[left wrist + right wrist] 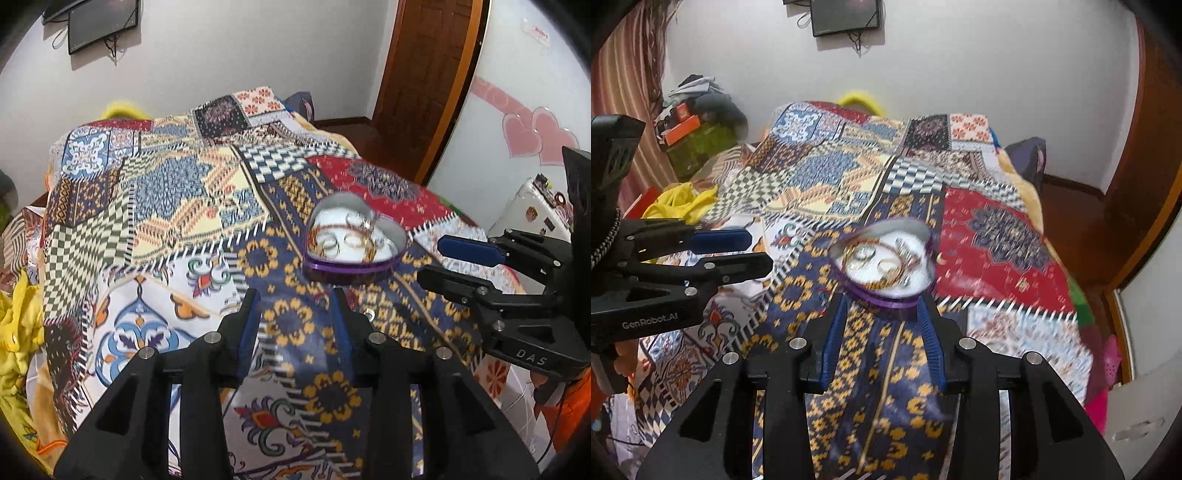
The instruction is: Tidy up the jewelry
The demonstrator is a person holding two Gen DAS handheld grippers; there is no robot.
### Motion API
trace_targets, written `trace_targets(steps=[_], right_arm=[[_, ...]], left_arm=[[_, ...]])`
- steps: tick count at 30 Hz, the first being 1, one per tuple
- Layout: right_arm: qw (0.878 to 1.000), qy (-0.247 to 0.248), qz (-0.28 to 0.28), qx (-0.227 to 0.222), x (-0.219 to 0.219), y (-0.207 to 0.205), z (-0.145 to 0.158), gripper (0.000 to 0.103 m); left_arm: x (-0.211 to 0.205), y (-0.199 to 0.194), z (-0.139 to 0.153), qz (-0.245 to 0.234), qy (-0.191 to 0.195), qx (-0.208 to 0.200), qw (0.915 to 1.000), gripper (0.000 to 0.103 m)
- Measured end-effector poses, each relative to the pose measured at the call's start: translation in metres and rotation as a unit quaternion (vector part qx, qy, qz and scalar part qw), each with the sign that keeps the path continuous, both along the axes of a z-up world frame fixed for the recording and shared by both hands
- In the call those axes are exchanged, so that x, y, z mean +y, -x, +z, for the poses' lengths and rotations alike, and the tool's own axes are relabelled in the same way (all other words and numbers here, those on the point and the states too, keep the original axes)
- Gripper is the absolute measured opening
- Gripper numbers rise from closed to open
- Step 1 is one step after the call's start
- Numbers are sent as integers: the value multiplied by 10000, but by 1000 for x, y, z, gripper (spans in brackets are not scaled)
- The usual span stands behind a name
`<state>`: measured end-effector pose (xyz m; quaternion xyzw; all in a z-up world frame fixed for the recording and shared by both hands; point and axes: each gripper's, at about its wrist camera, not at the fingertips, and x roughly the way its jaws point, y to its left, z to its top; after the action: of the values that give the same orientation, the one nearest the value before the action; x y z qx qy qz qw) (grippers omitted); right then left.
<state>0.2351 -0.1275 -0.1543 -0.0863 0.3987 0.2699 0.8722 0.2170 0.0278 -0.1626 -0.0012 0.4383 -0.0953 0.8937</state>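
Observation:
A purple heart-shaped box point(388, 258) point(886, 299) with a white lining sits on the patchwork blanket. Gold chains and rings point(351, 236) point(882, 262) lie tangled inside it. In the left wrist view, my left gripper point(295, 299) is open just short of the box's near edge, with only blanket between its blue pads. My right gripper point(884, 301) is open too, its tips flanking the near point of the box without pressing on it. From the other camera, each gripper shows side-on: the right gripper point(430, 258) beside the box, the left gripper point(761, 251) further left.
The patchwork blanket point(177, 192) point(997, 240) covers a bed. Yellow cloth point(18, 325) point(679, 203) lies off its left side. A wooden door point(424, 74) and a white cabinet with pink hearts point(517, 129) stand to the right. A dark screen point(846, 14) hangs on the far wall.

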Motion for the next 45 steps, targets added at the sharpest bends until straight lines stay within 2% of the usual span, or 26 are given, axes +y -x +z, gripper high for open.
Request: trace_targets(steps=[8,16,19,22,32,41,45], right_arm=[[9980,280,293,493,20,6,-38,36],[9964,545,549,348,39,4,-47,36],[9949,686,709,222,46,8,-50,26],[9944,666,777,252,48,9,-51,11],[9966,439,630,306,27,13,-44,10],[9989,325,236,233,-3,7,-38,10],[9994,236,134,200,-10,5,-35,10]], left_arm=[[7,5,-23,-7,57,280,9996,37],[15,2,-37,27,141,420,9990,37],[17,1,-38,32,178,435,9989,37],[17,0,-39,26,205,457,9987,37],[-4,-10,-39,-194,353,547,9977,37],[-29,-26,-49,-369,525,789,9948,38],[-39,-30,-55,-383,437,847,9947,38]])
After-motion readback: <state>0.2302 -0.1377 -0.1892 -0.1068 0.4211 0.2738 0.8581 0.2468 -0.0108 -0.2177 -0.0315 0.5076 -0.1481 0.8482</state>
